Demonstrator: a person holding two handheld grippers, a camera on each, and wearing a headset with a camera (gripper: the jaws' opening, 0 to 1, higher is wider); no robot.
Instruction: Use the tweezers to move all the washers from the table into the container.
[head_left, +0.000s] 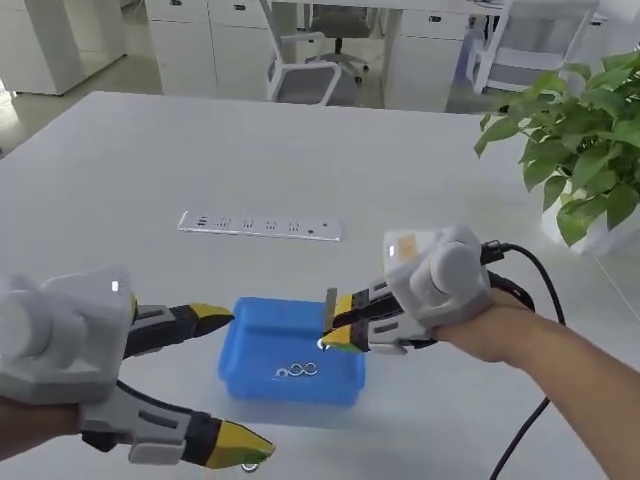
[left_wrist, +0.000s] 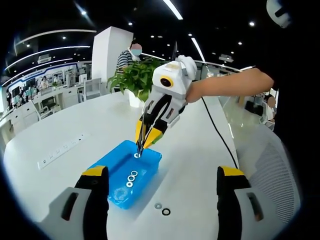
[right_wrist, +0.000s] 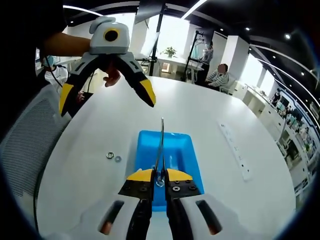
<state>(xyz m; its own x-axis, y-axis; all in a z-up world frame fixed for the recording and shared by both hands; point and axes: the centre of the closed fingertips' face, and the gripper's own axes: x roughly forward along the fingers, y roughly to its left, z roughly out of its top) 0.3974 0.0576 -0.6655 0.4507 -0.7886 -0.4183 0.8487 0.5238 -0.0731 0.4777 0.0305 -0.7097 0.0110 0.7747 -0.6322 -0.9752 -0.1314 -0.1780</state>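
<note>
My right gripper (head_left: 345, 335) is shut on thin metal tweezers (head_left: 330, 305) above the right part of the blue container (head_left: 250, 335). In the left gripper view the tweezers (left_wrist: 141, 142) point down into the container (left_wrist: 150, 160) with a small washer (left_wrist: 136, 155) at their tip. Several washers (head_left: 298, 372) lie inside the container. Two more washers (left_wrist: 162, 209) rest on the table beside it, also seen as washers (right_wrist: 114, 157) left of the container (right_wrist: 180, 150). My left gripper (head_left: 228, 378) stands open at the container's left end, holding nothing.
A white power strip (head_left: 260, 225) lies on the table beyond the container. A potted plant (head_left: 580, 150) stands at the right edge. The right gripper's black cable (head_left: 540, 300) trails to the right. Chairs (head_left: 310, 80) and cabinets stand past the far edge.
</note>
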